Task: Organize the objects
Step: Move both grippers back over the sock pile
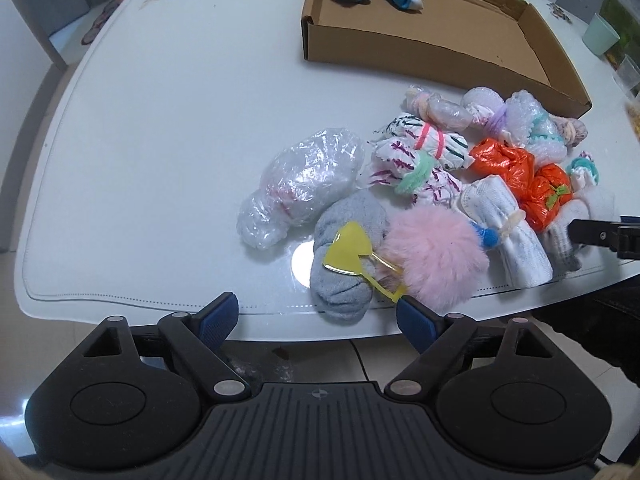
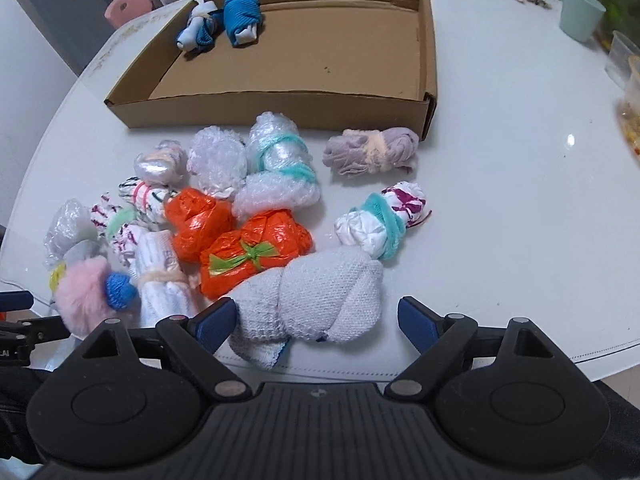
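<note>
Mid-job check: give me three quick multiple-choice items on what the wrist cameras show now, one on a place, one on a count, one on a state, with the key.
1. Where do the two blue bundles lie?
A. In the cardboard box
B. On the floor
C. In the green cup

2. How many orange plastic bundles are in the pile?
A. None
B. Two
C. Five

3. How does the right gripper stand?
A. Shut on the pink pompom
B. Shut on an orange bundle
C. Open, with a white knit bundle between its fingers

Key:
1 A: both blue bundles sit at the far corner of the cardboard box.
2 B: two orange plastic bundles lie side by side on the table.
3 C: the right gripper is spread around the white knit bundle, its pads not pressing it.
</note>
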